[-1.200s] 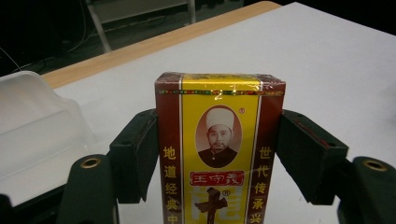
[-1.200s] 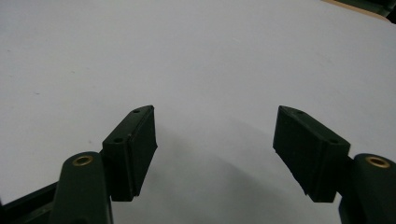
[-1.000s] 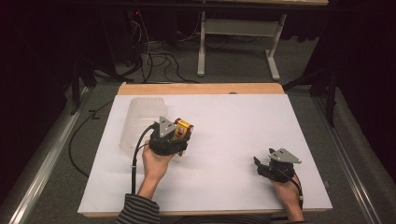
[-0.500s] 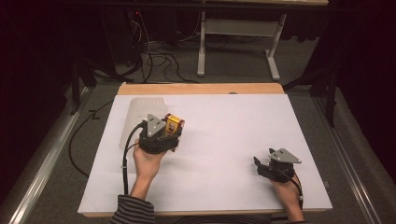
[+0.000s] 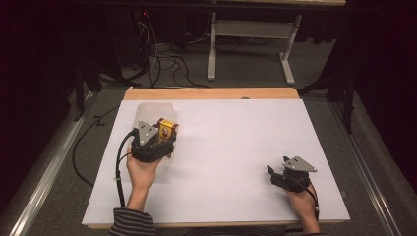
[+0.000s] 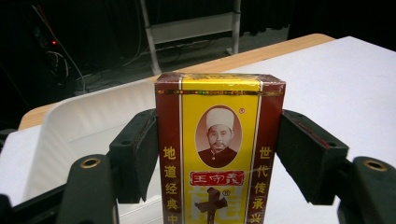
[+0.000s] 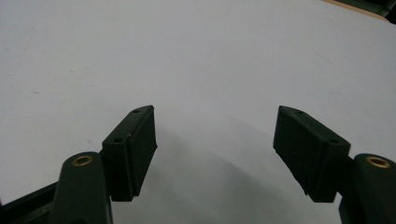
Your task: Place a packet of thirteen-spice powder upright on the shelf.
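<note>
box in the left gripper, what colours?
Box: yellow front panel with dark red side bands and a small portrait. Left gripper view shows it best.

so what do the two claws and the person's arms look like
Both the left claw and the right claw are black, each topped by a grey three-cornered plate. Their jaws are chunky black blocks with brass-coloured rivets at the hinges. A black cable trails from the left one. The left arm wears a striped sleeve.

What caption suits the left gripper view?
Left hand-held gripper clamps an upright yellow-and-maroon box before a translucent bin.
</note>
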`<state>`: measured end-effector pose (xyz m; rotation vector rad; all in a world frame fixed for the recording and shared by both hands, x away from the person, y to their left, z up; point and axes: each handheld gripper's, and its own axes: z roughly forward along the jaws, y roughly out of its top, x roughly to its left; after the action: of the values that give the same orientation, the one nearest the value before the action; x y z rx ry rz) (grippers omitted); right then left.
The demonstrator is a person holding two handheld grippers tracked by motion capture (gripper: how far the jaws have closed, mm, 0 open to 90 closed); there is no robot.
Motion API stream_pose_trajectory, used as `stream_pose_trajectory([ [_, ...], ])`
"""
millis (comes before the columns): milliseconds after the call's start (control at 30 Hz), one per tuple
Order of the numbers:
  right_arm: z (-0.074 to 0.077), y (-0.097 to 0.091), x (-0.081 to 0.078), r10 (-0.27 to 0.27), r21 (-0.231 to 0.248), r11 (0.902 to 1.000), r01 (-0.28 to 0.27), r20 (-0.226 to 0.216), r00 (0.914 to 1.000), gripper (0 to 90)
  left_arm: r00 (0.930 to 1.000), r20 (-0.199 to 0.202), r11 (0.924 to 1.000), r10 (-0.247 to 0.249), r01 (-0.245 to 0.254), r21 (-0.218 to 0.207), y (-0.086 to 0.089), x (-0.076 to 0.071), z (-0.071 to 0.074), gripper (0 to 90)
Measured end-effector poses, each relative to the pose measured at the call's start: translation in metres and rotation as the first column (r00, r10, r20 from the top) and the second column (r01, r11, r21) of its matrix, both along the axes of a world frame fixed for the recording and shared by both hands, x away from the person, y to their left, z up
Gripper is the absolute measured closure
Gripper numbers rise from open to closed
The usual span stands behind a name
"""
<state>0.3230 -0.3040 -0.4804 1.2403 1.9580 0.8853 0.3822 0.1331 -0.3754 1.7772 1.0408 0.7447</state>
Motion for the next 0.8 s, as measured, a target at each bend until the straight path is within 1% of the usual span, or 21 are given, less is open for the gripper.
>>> stream_pose_trajectory([
  [200,0.0,0.0,0.0,-0.001,0.0,1.0,0.001,-0.002,1.0,30.3,0.9995,0.001,0.9994,0.032,-0.032,0.011,0.008,0.0,-0.003,32.6],
  [333,0.0,0.0,0.0,-0.001,0.001,1.0,0.001,-0.002,1.0,30.2,0.9988,-0.006,0.9987,0.048,-0.048,0.019,0.013,0.001,-0.007,32.5],
  [467,0.0,0.0,0.0,-0.002,0.0,1.0,0.002,-0.001,1.0,30.2,0.9977,-0.008,0.9971,0.068,-0.067,0.035,0.017,0.001,-0.011,32.5],
  [567,0.0,0.0,0.0,-0.002,0.0,1.0,0.002,-0.002,1.0,30.2,0.9967,-0.005,0.996,0.08,-0.08,0.038,0.021,0.0,-0.013,32.5],
  [733,0.0,0.0,0.0,-0.001,-0.004,1.0,0.001,-0.003,1.0,30.3,0.9953,-0.013,0.9943,0.096,-0.095,0.048,0.027,-0.001,-0.018,32.5],
  [800,0.0,0.0,0.0,-0.002,-0.003,1.0,0.002,-0.004,1.0,30.2,0.9945,-0.013,0.9937,0.104,-0.103,0.043,0.029,-0.001,-0.02,32.4],
])
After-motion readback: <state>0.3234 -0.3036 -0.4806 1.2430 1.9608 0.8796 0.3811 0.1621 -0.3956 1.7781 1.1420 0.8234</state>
